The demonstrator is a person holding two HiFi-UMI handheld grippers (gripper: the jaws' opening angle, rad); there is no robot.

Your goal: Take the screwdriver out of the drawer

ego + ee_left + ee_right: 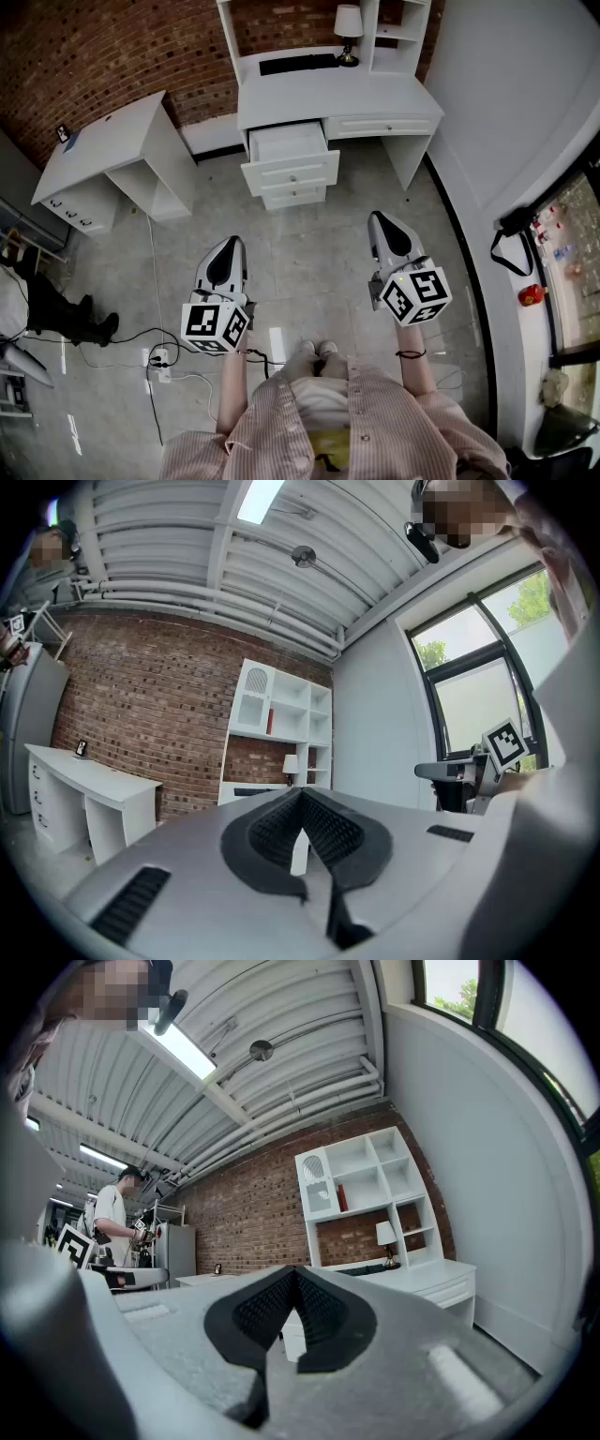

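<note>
While the left gripper [229,242] and right gripper [382,218] hang shut and empty low in the frame, the open drawer [291,172] sits well beyond at upper middle, its screwdriver unseen, probably light, stiff, best pinched across the handle, not the slick shaft

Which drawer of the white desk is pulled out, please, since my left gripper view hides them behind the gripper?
Observer: The top drawer of the stack under the white desk with a shelf hutch stands pulled out.
Operator: Can you see the screwdriver inside it?
Observer: No. In the head view its inside looks plain white, and I can make out no tool.
Operator: Is the right gripper free?
Observer: Yes, the right gripper is shut with nothing between its jaws.
</note>
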